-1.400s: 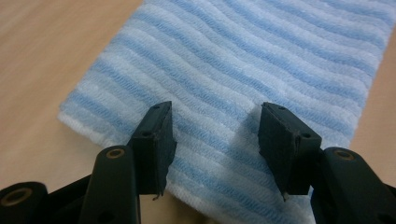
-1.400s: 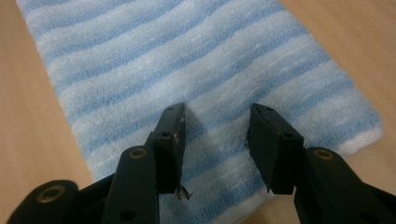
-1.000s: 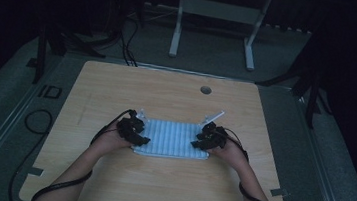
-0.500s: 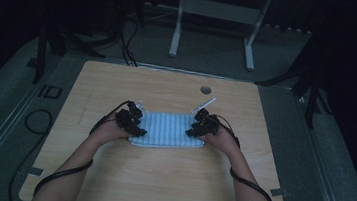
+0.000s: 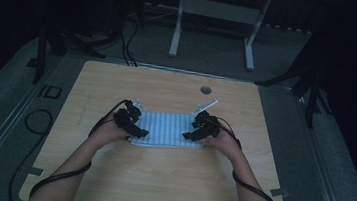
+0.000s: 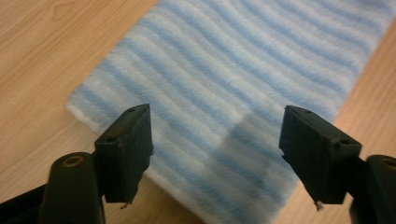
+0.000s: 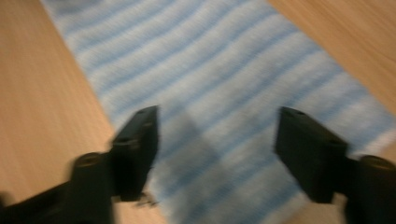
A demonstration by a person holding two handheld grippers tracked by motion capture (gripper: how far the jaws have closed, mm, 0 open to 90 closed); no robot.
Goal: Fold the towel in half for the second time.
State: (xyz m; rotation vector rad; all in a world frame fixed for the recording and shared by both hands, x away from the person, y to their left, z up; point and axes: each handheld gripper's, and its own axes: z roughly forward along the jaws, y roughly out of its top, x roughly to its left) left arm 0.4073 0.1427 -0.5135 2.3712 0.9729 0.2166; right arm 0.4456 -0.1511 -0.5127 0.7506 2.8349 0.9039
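Observation:
A folded cloth with blue and white stripes [image 5: 166,128] lies flat near the middle of the wooden table [image 5: 158,179]. My left gripper [image 5: 137,130] is at the cloth's left end and my right gripper [image 5: 189,133] at its right end, each held in a hand. In the left gripper view the gripper [image 6: 217,149] stands open, with the cloth [image 6: 224,70] lying below the gap and neither pad touching it. The right gripper [image 7: 217,149] is likewise open over the cloth [image 7: 210,70], in a blurred picture. Both pairs of jaws have just been opening.
A small round hole [image 5: 205,90] sits in the tabletop near the far edge. Beyond the table stand the legs of a metal frame [image 5: 214,29], and cables [image 5: 33,120] lie on the dark floor to the left. Bare wood surrounds the cloth.
Over the last second both hands moved a little toward the far edge, and the cloth now lies slightly farther from the person. In the last half second the hands barely shifted.

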